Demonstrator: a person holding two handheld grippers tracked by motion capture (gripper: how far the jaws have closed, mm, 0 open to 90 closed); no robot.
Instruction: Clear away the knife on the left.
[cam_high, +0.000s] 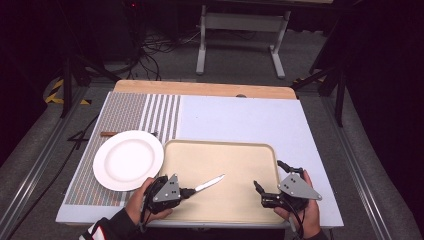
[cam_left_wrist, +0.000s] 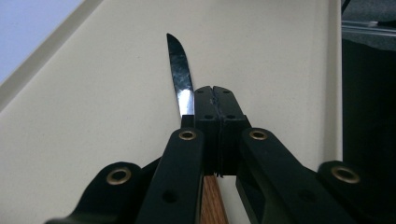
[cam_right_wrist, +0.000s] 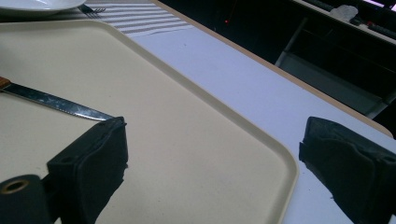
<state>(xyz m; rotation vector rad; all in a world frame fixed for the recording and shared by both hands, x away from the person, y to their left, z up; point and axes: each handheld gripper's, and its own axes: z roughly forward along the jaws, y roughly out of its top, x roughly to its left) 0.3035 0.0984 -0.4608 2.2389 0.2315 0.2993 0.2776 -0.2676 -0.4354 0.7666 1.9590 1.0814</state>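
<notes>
- Knife (cam_high: 209, 183): it lies over the near left part of the beige tray (cam_high: 250, 150), its blade pointing away and to the right; its wooden handle is pinched between the pressed-together jaws of the left gripper (cam_high: 184, 191), seen as brown wood under the pads in the left gripper view (cam_left_wrist: 211, 200).
- Right gripper (cam_high: 257, 189): jaws spread wide with nothing between them, held over the tray's near right corner; one jaw sits over the tray, the other toward its right rim.
- White plate (cam_high: 128, 159): round, just left of the tray on the striped mat (cam_high: 150, 112), touching or nearly touching the tray's left rim, and close to the left hand (cam_high: 137, 200).
- Fork (cam_high: 115, 133): partly hidden behind the plate's far edge, tines showing in the right gripper view (cam_right_wrist: 91, 9).
- Open room: the tray's middle and far half are bare between knife tip and right gripper; the pale blue table surface (cam_high: 240, 117) beyond the tray is free up to the wooden far edge.
- Edges: the tray's raised rim runs along all sides; its near side lies close to the table's near edge.
</notes>
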